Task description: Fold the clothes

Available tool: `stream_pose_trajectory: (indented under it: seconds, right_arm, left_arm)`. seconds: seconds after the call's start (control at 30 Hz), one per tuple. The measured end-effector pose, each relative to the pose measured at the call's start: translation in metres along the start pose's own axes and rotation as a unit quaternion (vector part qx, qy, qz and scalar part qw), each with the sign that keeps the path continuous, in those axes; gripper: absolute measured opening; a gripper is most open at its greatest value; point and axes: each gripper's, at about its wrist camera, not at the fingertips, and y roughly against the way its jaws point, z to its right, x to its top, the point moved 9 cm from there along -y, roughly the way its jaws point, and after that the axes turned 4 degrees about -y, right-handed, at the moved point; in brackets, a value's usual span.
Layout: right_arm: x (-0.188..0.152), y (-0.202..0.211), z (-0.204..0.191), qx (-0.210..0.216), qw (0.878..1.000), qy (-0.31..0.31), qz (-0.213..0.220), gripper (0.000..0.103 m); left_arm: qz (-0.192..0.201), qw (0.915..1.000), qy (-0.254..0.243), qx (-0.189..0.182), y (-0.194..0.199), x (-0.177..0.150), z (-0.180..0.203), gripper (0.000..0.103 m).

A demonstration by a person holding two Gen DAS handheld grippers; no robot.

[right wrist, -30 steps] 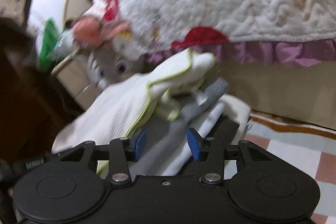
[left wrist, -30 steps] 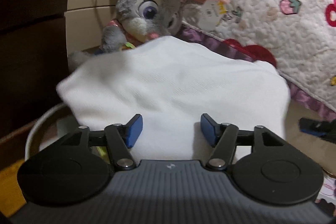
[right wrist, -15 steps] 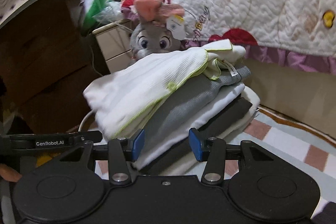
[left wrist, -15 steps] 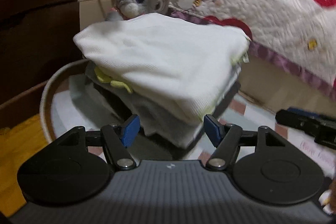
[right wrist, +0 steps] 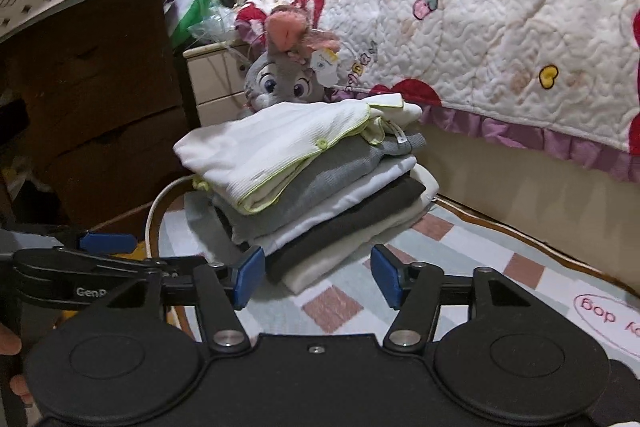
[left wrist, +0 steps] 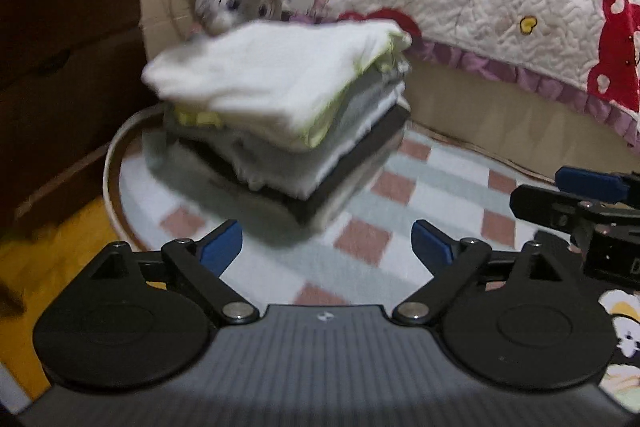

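Looking along both tools, I see a stack of folded clothes sitting on the checked rug beside the bed, a white top with yellow-green trim lying squarely on its top, with grey, white and dark layers beneath. My left gripper stands wide and holds nothing; my right gripper is likewise spread and empty, both set back from the pile without touching it. A plush rabbit sits behind the stack. As I judge it, the folding of what I can see is done; no loose garment shows in either view, though more may lie out of frame.
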Motion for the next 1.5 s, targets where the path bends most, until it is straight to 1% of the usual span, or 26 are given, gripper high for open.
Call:
stream_pose_trajectory:
  seconds: [0.1,0.13,0.23,0.3,0.37,0.5,0.63,0.83,0.93,1.03,1.17,1.5]
  right_arm:
    - [-0.010,0.011,-0.005,-0.019,1.000,0.004,-0.019,0.067]
    - [-0.015,0.014,-0.006,-0.026,0.999,-0.002,-0.028,0.067]
    - [-0.028,0.025,-0.008,-0.031,0.998,-0.012,-0.046,0.068]
    - [-0.036,0.033,-0.008,-0.036,0.998,-0.007,-0.050,0.069]
    - [-0.042,0.038,-0.005,-0.052,0.997,0.002,-0.054,0.070]
    - [-0.045,0.048,0.007,-0.071,0.996,0.002,-0.051,0.070]
    - [-0.043,0.053,0.017,-0.075,0.996,-0.014,-0.048,0.071]
    - [-0.045,0.052,0.020,-0.076,0.996,-0.018,-0.049,0.071]
    - [-0.047,0.050,0.019,-0.073,0.996,-0.016,-0.054,0.071]
    - [-0.049,0.049,0.018,-0.071,0.996,-0.016,-0.057,0.071]
    - [-0.050,0.049,0.018,-0.069,0.996,-0.017,-0.059,0.071]
    - [-0.053,0.048,0.017,-0.069,0.995,-0.015,-0.064,0.072]
  left_arm:
    - [-0.008,0.9999,-0.005,-0.006,0.009,-0.012,0.007,0.093]
    - [-0.009,0.9999,-0.009,-0.006,0.011,-0.014,0.009,0.095]
    - [-0.013,0.9997,-0.022,-0.004,0.017,-0.022,0.016,0.098]
    - [-0.015,0.9994,-0.030,-0.002,0.022,-0.027,0.021,0.098]
    - [-0.017,0.9991,-0.039,-0.001,0.026,-0.033,0.025,0.099]
    - [-0.022,0.9983,-0.053,0.002,0.033,-0.042,0.034,0.099]
    - [-0.025,0.9979,-0.059,0.007,0.032,-0.044,0.039,0.099]
    - [-0.029,0.9976,-0.061,0.014,0.033,-0.046,0.045,0.099]
    - [-0.027,0.9974,-0.060,0.028,0.034,-0.045,0.045,0.102]
    - [-0.029,0.9966,-0.066,0.041,0.034,-0.044,0.045,0.102]
    - [-0.030,0.9968,-0.065,0.036,0.034,-0.045,0.047,0.102]
    - [-0.031,0.9965,-0.069,0.035,0.035,-0.047,0.044,0.102]
